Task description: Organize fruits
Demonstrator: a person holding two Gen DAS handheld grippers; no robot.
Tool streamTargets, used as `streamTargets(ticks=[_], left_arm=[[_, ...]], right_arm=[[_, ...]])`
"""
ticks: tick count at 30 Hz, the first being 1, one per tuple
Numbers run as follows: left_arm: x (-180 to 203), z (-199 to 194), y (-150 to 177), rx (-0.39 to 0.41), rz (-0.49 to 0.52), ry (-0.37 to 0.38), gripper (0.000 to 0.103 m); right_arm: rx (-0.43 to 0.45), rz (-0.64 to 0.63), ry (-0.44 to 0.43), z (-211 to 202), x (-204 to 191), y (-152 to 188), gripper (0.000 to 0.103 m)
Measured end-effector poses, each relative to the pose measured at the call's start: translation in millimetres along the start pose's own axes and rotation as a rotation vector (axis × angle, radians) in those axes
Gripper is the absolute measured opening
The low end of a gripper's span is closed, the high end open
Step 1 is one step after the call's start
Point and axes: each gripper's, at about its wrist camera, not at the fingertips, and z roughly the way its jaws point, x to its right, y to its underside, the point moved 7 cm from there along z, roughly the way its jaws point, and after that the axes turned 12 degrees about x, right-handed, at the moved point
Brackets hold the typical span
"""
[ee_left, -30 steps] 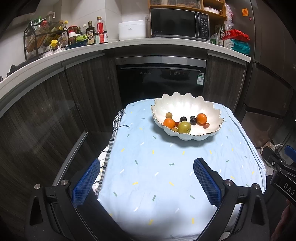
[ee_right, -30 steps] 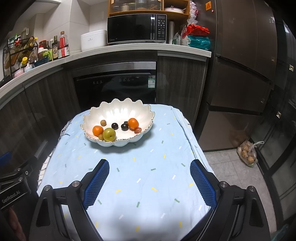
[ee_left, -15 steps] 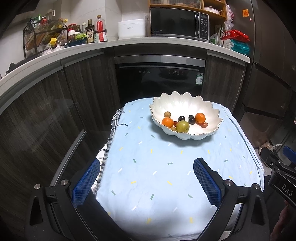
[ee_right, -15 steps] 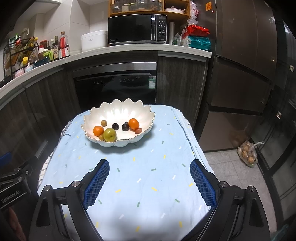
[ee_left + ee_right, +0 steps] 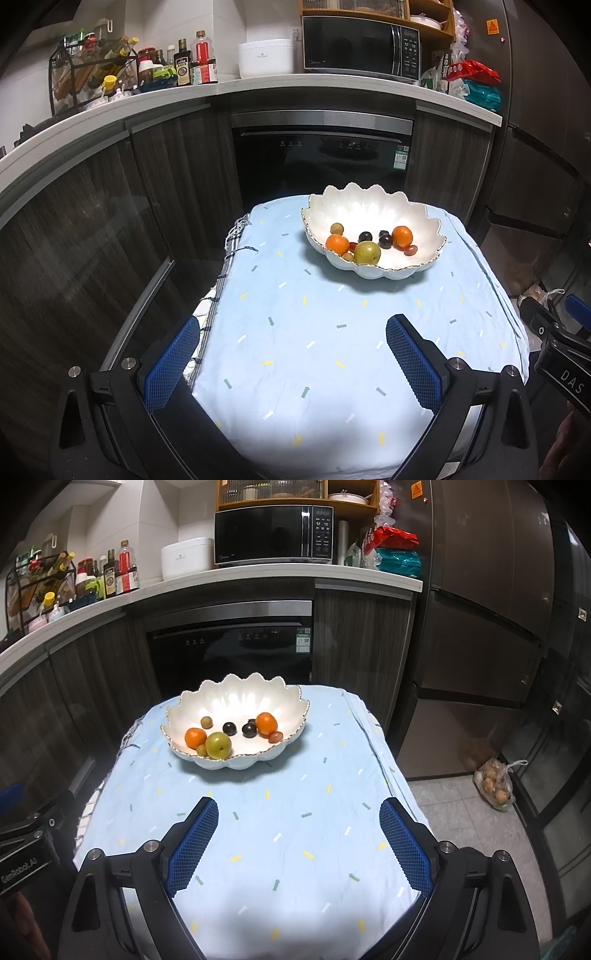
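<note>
Bowl (image 5: 373, 210) sits farther off; fruits unmoved.

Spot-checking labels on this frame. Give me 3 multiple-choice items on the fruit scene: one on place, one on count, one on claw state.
1. Where does the green pear lie?
A. On the blue cloth beside the bowl
B. In the white scalloped bowl, near its front rim
C. On the kitchen counter

2. How many oranges are in the bowl?
A. One
B. Two
C. Four

3. What state is the right claw in?
A. Open, holding nothing
B. Shut on the pear
C. Shut on an orange

Key:
1 B: the pear rests inside the bowl against the near edge.
2 B: one orange sits left of the pear, the other orange lies to the right by the dark plums.
3 A: its blue pads stand wide apart over the blue cloth, well short of the bowl.
</note>
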Motion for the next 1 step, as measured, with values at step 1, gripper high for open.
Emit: streamTargets(ticks=[1], left_arm=[[0.1, -0.1, -0.1, 0.000, 0.000, 0.003, 0.103]], right_arm=[[-0.001, 0.001, -0.001, 0.5, 0.2, 0.3, 0.090]])
